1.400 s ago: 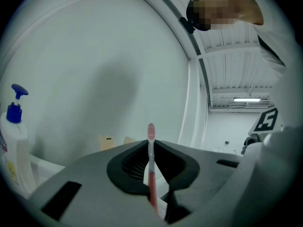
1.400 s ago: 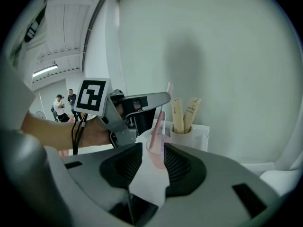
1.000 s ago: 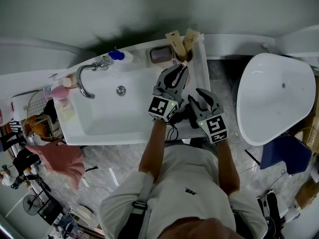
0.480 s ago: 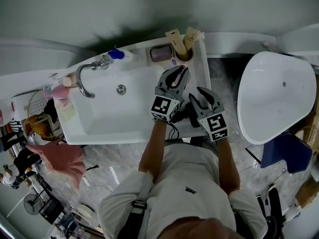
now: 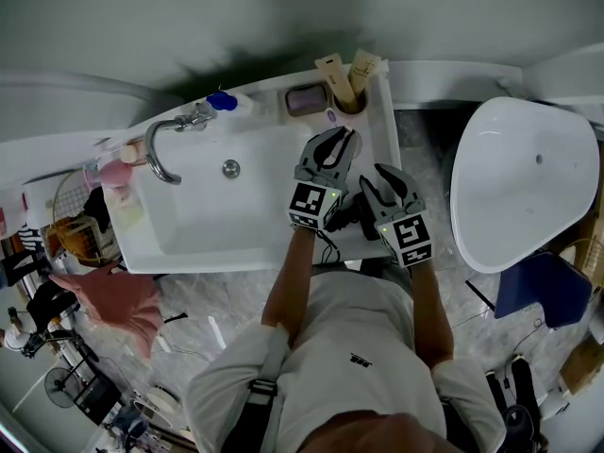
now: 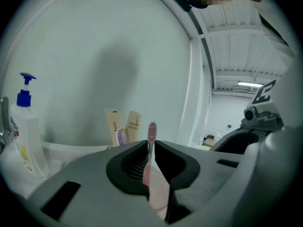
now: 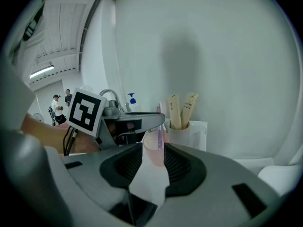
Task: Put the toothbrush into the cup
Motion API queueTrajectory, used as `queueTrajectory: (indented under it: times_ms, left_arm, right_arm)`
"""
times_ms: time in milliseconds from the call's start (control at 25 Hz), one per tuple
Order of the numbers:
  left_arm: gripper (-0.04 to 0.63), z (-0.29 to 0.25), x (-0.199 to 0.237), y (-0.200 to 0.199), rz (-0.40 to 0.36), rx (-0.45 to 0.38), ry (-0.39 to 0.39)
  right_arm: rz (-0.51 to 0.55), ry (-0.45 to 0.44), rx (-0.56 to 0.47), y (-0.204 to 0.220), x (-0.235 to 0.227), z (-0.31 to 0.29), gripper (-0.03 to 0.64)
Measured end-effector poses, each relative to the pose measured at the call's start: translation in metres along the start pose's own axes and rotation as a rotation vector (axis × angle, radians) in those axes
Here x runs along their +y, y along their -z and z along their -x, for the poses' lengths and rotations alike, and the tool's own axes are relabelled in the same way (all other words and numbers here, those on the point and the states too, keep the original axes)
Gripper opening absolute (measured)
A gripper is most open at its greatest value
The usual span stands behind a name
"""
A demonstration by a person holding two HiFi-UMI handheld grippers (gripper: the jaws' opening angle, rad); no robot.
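A pink toothbrush (image 6: 151,143) stands bristle end up between the jaws of my left gripper (image 6: 150,161), which is shut on it. My right gripper (image 7: 152,161) is shut on a translucent pink cup (image 7: 152,151). In the right gripper view the toothbrush (image 7: 160,126) stands upright at the cup's mouth, and its lower part shows through the cup wall. In the head view the left gripper (image 5: 337,145) and the right gripper (image 5: 385,185) sit side by side over the right rim of the white sink (image 5: 203,225). There the cup is hidden.
A white holder (image 5: 347,102) with two tan tubes stands at the sink's back right corner, a purple brush (image 6: 121,137) in it. A blue-pump soap bottle (image 6: 24,126), a chrome faucet (image 5: 160,149) and a soap dish (image 5: 304,102) line the back. A white toilet (image 5: 519,177) is right.
My left gripper has sunk a little with the toothbrush in it. The right gripper and the cup have kept still.
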State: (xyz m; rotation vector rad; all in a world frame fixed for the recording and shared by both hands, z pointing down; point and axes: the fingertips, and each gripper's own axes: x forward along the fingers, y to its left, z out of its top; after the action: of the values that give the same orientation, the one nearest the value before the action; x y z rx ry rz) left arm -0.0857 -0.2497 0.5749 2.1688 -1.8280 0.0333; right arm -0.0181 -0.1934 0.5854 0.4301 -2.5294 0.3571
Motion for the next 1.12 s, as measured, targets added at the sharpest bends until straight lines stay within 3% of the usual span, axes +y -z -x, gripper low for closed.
queueTrajectory:
  times_ms: [560, 1120]
  left_arm:
    - [0.055, 0.012, 0.011, 0.012, 0.018, 0.036, -0.054]
    - [0.057, 0.03, 0.004, 0.011, -0.002, 0.061, -0.046]
  right_arm:
    - [0.009, 0.008, -0.008, 0.0, 0.009, 0.003, 0.152]
    - [0.015, 0.032, -0.024, -0.002, 0.016, 0.015, 0.152]
